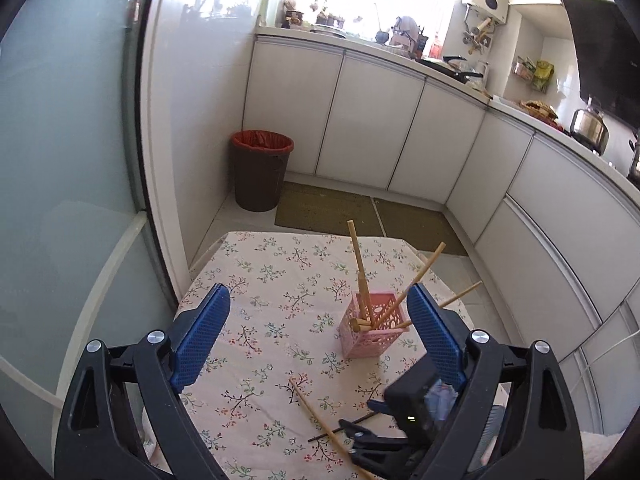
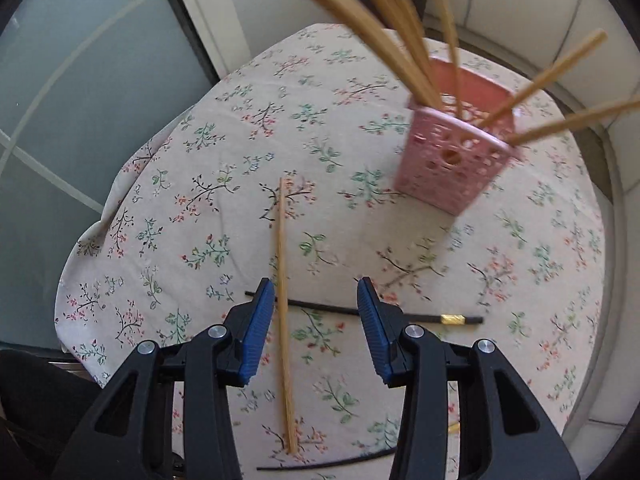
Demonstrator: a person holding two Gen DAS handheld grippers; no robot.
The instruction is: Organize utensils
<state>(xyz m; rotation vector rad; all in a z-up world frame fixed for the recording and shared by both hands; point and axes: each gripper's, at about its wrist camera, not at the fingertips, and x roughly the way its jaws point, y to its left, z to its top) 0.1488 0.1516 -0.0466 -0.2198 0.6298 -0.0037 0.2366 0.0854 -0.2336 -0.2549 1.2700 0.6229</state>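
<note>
A pink perforated holder [image 1: 370,330] stands on the floral tablecloth [image 1: 272,280] with several wooden chopsticks [image 1: 362,276] leaning out of it. My left gripper [image 1: 319,292] hovers open and empty in front of it. In the right wrist view the holder [image 2: 452,152] is at the upper right. My right gripper [image 2: 316,285] points down over the cloth, open, and touches nothing. A loose wooden chopstick [image 2: 285,300] lies below it, close to the left finger. A black chopstick [image 2: 320,307] with a gold band crosses under both fingers. Another black chopstick [image 2: 328,465] lies nearer.
The table is small, and its edges drop off on all sides. A dark bin with a red liner [image 1: 260,172] stands on the floor beyond it. White cabinets [image 1: 372,120] run along the back and right. A frosted glass door [image 1: 68,140] is on the left.
</note>
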